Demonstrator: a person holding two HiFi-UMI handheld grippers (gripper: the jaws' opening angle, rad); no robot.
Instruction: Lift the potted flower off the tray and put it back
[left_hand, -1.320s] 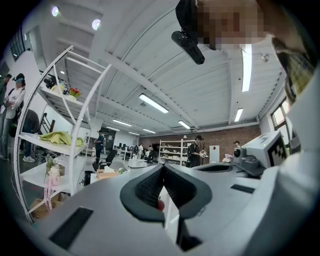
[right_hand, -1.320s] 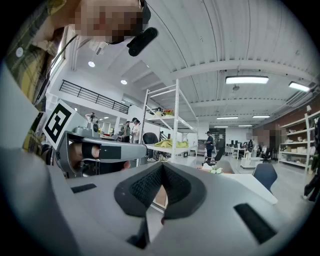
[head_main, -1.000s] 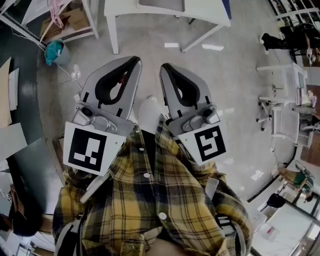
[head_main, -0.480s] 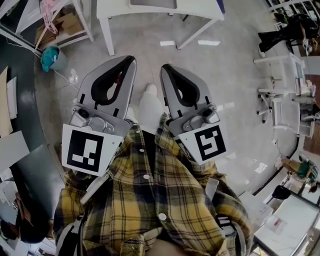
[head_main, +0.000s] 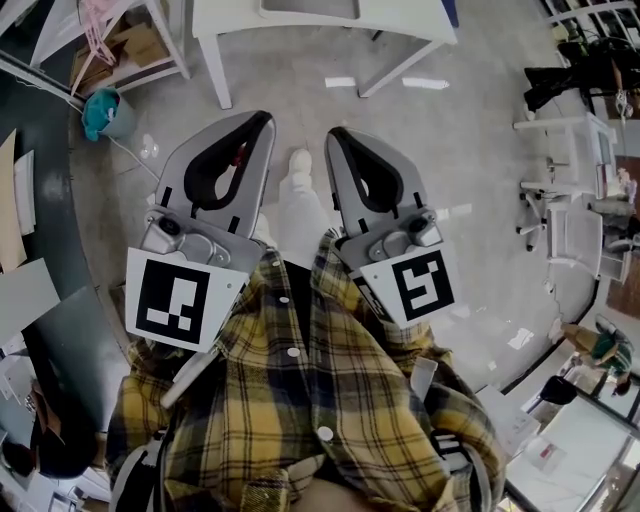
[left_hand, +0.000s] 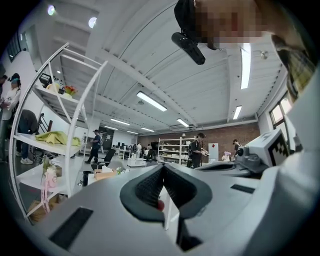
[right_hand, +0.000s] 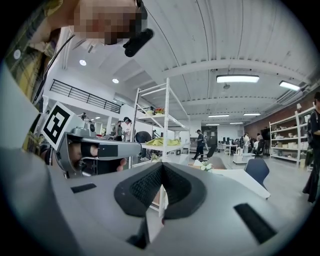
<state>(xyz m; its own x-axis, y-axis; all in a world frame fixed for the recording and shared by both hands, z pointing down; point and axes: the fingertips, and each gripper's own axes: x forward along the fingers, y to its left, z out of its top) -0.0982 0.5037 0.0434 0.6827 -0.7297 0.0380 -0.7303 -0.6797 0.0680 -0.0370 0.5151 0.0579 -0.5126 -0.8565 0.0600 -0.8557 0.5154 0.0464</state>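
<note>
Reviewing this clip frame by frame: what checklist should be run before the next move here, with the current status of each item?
1. Left hand-held gripper empty: ok. Its jaws are together with nothing between them.
2. Right hand-held gripper empty: ok. Same state.
3. Jaws open, ready to grasp: not ok. Both are shut.
4. Potted flower and tray located: cannot tell. Neither can be picked out in any view.
5. Work surface under the grippers: not ok. The head view shows only floor below them, and the table stands ahead, apart from them.
</note>
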